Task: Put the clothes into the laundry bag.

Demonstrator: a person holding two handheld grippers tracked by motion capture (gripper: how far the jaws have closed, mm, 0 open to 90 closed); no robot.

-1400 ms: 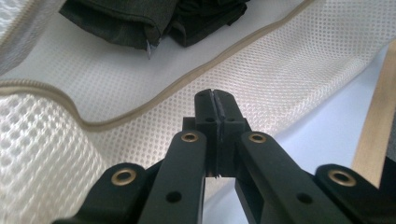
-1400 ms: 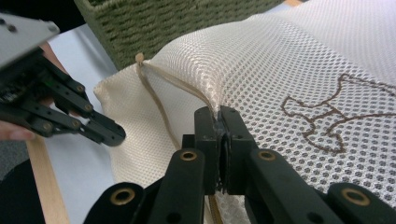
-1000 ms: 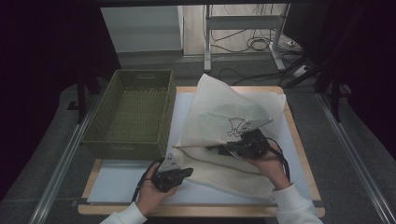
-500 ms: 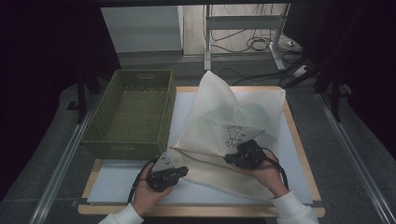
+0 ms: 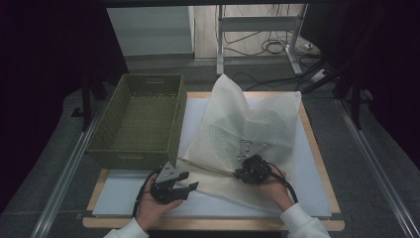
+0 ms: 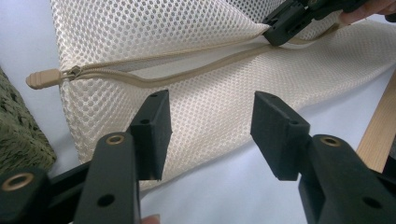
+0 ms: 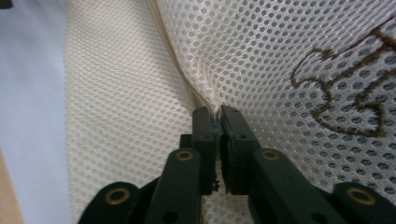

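My right gripper had its fingers pinched on the upper zipper edge of the cream mesh bag. Brown embroidery lay to the right of that fold, and the pale mat on the tabletop lay to the left.

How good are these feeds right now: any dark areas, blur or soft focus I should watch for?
High view: dim, surroundings near black, the cream mesh laundry bag and olive woven basket still readable. Left gripper view: evenly lit and sharp on the tan zipper pull; near black fingers slightly soft. Right gripper view: mesh crisp, brown embroidery at the edge a little blurred.
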